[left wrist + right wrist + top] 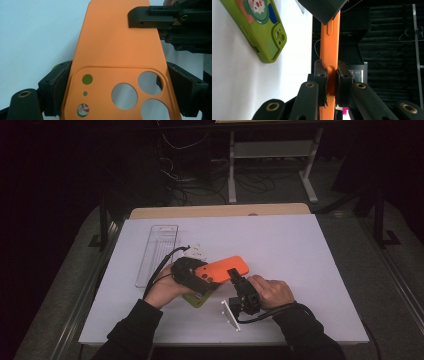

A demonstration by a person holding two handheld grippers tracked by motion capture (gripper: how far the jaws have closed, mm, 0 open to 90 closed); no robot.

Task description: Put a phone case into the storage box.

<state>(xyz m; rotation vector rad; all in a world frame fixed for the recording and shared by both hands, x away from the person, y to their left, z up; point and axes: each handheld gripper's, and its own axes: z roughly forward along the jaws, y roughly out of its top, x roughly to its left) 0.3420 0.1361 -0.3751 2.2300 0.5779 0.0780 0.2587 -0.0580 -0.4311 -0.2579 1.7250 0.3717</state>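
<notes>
Here both grippers clamp the orange phone case (223, 269): the left gripper (115, 82) squeezes its camera end across the width. The right gripper (331, 77) pinches the opposite end through its thickness, so the long axis spans between them.

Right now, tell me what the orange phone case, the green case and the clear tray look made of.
Orange phone case: matte, probably silicone or soft plastic; even, glare-free surface. Green case: soft-looking, likely rubbery plastic, rounded edges, printed cartoon. Clear tray: transparent, glossy rigid plastic; table visible through it.

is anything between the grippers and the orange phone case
Nothing visible. The left gripper clamps the orange case by its side edges at the camera end, and the right gripper pinches its other end.
</notes>
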